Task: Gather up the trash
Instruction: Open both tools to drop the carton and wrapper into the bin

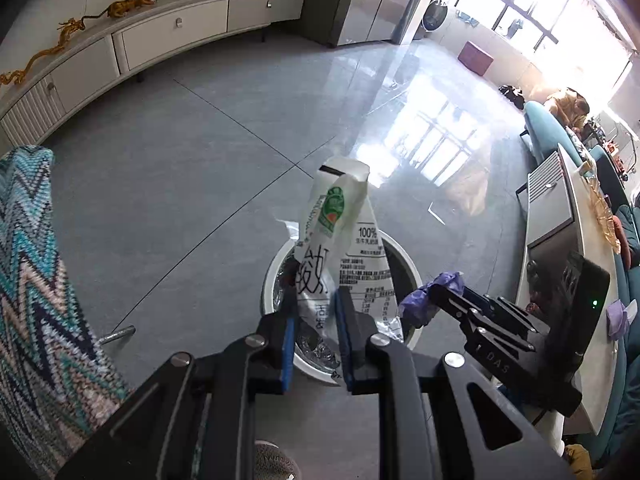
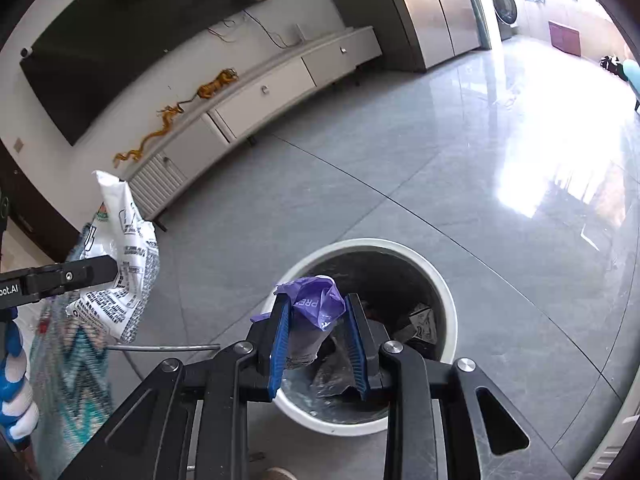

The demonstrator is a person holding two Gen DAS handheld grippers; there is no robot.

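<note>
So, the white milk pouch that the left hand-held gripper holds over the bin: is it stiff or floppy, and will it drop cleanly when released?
The white milk pouch looks floppy: it is creased and its top folds over above the left hand-held gripper. It appears flattened and empty, so probably light. Released over the trash bin, it may flutter rather than fall straight.
</note>
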